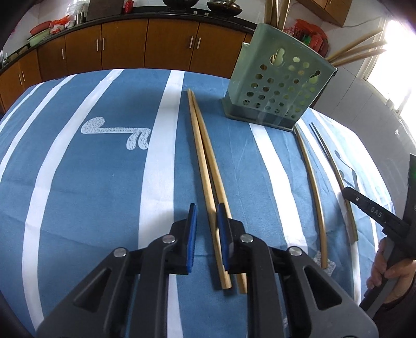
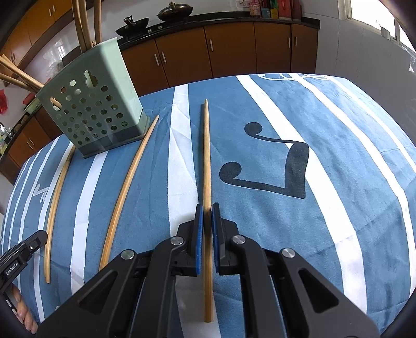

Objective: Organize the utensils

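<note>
A green perforated utensil holder [image 1: 279,85] stands at the back of the table, with several chopsticks sticking out of it; it also shows in the right wrist view [image 2: 96,109]. Two wooden chopsticks [image 1: 205,169] lie side by side on the blue striped cloth. My left gripper [image 1: 207,209] is open, its jaws straddling one of them. Two more chopsticks [image 1: 316,187] lie to the right. In the right wrist view my right gripper [image 2: 207,208] is shut on a single chopstick [image 2: 206,156] that points away. Two chopsticks [image 2: 127,182] lie to its left.
The blue and white striped cloth [image 1: 91,182] covers the table. Brown cabinets [image 1: 124,46] and a dark counter with pans [image 2: 156,18] run behind it. The right gripper's body and hand [image 1: 384,228] show at the left view's right edge.
</note>
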Available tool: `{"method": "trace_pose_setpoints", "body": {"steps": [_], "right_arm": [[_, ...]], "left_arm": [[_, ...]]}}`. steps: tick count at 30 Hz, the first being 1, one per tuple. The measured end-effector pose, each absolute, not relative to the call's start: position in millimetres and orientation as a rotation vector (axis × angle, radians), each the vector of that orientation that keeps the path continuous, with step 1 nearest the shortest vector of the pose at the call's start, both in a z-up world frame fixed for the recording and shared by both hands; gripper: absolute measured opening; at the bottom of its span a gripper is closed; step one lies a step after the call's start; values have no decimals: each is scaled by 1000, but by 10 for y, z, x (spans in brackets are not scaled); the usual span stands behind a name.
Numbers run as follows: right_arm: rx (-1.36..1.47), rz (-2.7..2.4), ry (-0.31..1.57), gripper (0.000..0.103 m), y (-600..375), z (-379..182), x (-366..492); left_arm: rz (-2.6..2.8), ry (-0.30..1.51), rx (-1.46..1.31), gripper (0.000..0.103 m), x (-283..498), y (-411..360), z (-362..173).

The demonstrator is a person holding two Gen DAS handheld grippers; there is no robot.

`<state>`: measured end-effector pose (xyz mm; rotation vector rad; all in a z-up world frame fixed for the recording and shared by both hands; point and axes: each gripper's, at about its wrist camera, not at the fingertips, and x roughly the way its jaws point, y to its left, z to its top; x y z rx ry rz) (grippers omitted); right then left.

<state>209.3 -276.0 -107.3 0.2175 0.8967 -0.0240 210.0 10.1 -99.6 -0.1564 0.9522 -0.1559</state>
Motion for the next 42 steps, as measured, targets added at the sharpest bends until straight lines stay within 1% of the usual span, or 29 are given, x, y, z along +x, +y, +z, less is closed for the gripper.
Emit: {"method": "trace_pose_setpoints", "body": {"steps": [4,6,11,20,25,28,30,32,42], "right_arm": [[190,-27,890,8,-2728,-1068,2078],[177,-28,887,8,-2708,-1068,2072],[180,-18,881,8,-2728,-1066,2069],[143,45,872,8,-2633,-1060,2154],[105,22,858,8,-2623,-1060,2218],[111,24,858,8,-2641,-1059,2212],[114,23,859,8,-2648,-1059,2209],[111,21,859,8,-2643,-1060,2211],[115,21,859,8,-2639,-1060,2203]], "left_arm": [[-121,944,-139,13,2142,97,-995],[-97,934,-133,9,2167,101,-998],[-67,912,-123,8,2207,149,-1006],[13,905,-118,8,2256,658,-995],[7,889,-59,11,2247,641,-1002],[3,888,-58,16,2253,615,-998],[-3,889,-48,21,2248,587,-998],[-2,890,-38,22,2247,572,-998],[-15,889,-65,23,2243,612,-994]]}}
